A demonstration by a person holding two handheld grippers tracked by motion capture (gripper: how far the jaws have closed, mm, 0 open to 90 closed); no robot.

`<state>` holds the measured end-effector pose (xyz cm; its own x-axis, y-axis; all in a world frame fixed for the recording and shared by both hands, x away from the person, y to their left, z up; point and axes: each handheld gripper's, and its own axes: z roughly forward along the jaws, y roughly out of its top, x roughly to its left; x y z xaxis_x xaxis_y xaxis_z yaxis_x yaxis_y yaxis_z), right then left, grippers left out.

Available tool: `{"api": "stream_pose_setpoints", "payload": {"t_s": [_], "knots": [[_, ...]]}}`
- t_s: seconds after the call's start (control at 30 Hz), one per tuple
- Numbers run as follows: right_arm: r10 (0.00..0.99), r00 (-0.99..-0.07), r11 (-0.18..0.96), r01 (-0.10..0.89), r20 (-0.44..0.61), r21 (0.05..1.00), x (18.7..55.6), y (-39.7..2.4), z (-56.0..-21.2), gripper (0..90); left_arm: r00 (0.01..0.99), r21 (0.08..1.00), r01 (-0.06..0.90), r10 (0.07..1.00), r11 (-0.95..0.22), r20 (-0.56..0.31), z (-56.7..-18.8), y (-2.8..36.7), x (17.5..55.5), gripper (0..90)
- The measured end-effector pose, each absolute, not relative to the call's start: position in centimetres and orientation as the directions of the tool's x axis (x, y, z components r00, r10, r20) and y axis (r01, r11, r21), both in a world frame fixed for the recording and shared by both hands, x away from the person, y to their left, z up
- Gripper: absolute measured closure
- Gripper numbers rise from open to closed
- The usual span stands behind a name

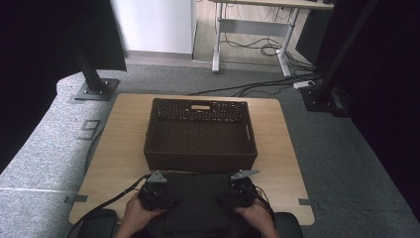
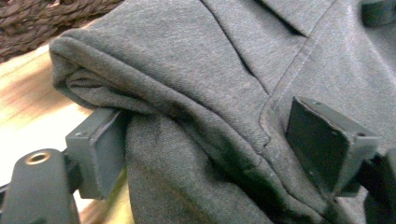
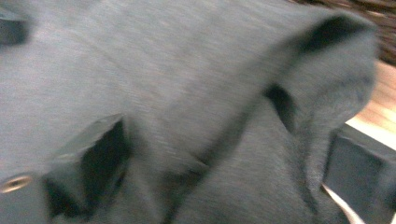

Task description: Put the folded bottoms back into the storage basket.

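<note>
L gripper sits at the left edge of the folded grey garment, near front of the table, just in front of the basket. In the left gripper view its jaws stand apart w/ a thick fold of the cloth between them; one pad slips under the edge, other rests on top. Can't tell if they've actually pinched yet, so grip unconfirmed.

R gripper mirrors it at the garment's right edge. Right gripper view is blurred; jaws are spread around the cloth, one below, one above. Whether they bite: can't tell.

Step in hand, prob: grab both sides and lift the bundle into the basket. To do it well: get lower pads fully under all layers, not just the top one, close both at once, lift level so the fold doesn't sag open, clear the near rim before going fwd.

Garment: dark grey knit, soft, matte, w/ stitched seams and a rolled, doubled edge at left; folded to a rough rectangle, lying flat on the wood, close to the basket's near wall.
</note>
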<state>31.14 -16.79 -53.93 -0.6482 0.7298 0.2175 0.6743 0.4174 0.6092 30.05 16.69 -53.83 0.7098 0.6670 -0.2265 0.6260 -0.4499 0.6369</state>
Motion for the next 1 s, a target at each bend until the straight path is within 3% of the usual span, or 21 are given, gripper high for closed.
{"api": "stream_pose_setpoints", "payload": {"t_s": [0.1,0.13,0.2,0.27,0.5,0.67,0.77,0.9,1.0], "knots": [[0.734,-0.643,0.410,0.676,0.219,0.612,31.1,-17.2,-54.0,2.0,0.706,0.635,0.631,0.670,-0.446,-0.230,-53.8,16.8,30.0,13.4],[0.730,-0.646,0.414,0.678,0.224,0.607,31.1,-17.3,-53.9,6.9,0.704,0.636,0.631,0.672,-0.444,-0.230,-53.8,16.9,30.0,13.4],[0.679,-0.662,0.397,0.694,0.316,0.600,31.0,-17.6,-53.6,27.2,0.703,0.642,0.629,0.674,-0.439,-0.228,-53.9,16.9,29.8,13.6],[0.645,-0.658,0.369,0.713,0.388,0.596,31.0,-17.7,-53.8,30.4,0.704,0.646,0.626,0.673,-0.437,-0.227,-53.9,16.9,29.7,14.7],[0.628,-0.651,0.360,0.730,0.428,0.582,31.6,-16.6,-53.8,35.7,0.709,0.657,0.626,0.657,-0.419,-0.256,-54.0,16.7,29.8,25.2],[0.606,-0.633,0.330,0.751,0.481,0.572,32.2,-16.4,-54.2,49.6,0.705,0.658,0.633,0.654,-0.408,-0.273,-54.0,16.7,29.9,30.6],[0.588,-0.614,0.312,0.772,0.526,0.553,32.4,-16.7,-54.5,59.3,0.702,0.651,0.645,0.648,-0.401,-0.297,-53.9,16.7,29.9,37.2],[0.584,-0.621,0.304,0.765,0.523,0.568,31.9,-16.8,-54.4,64.2,0.707,0.647,0.655,0.621,-0.392,-0.340,-53.8,16.7,29.8,55.9],[0.584,-0.630,0.297,0.753,0.512,0.587,31.5,-16.9,-54.1,65.7,0.711,0.654,0.650,0.613,-0.386,-0.345,-53.6,16.8,29.7,61.7]]}}
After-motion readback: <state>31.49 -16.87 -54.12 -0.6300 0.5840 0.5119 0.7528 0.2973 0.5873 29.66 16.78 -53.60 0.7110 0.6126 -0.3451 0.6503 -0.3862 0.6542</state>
